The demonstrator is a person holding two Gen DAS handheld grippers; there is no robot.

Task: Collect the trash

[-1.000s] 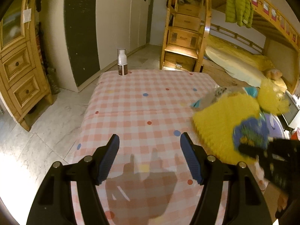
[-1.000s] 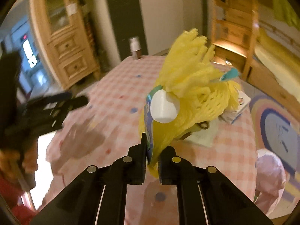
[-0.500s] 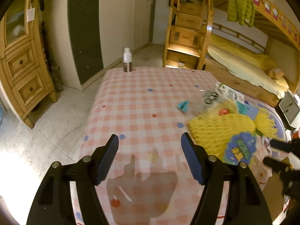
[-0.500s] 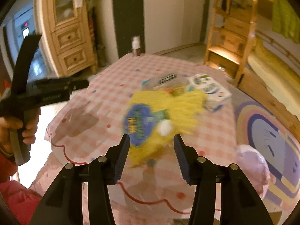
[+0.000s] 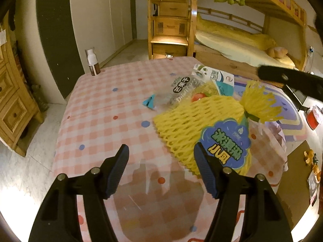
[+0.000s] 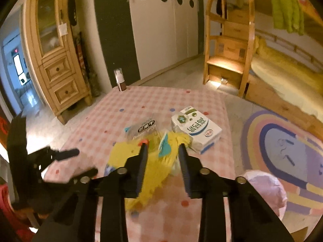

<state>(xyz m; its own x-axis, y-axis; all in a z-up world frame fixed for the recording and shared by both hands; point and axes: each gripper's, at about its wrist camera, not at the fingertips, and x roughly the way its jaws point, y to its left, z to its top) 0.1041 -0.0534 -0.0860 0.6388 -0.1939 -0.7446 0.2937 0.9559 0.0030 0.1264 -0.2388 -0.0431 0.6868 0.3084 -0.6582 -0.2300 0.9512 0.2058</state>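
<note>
A yellow foam fruit net (image 5: 193, 125) with a blue label lies on the pink checked table (image 5: 105, 109), also seen in the right wrist view (image 6: 159, 167). A clear snack bag (image 5: 179, 92) and a white carton (image 5: 214, 76) lie behind it; the carton (image 6: 197, 131) and the bag (image 6: 143, 131) also show in the right wrist view. My left gripper (image 5: 160, 169) is open, just left of the net. My right gripper (image 6: 162, 167) is open above the net, holding nothing.
A small bottle (image 5: 93, 63) stands at the table's far left corner. A pink-lined trash bag (image 6: 266, 189) sits by the table's right edge. A wooden cabinet (image 6: 54, 60) stands left, a bunk bed (image 5: 242, 40) behind.
My right gripper opened and let the yellow net drop onto the table, then pulled back above it. The left gripper stayed open and shifted slightly toward the net.
</note>
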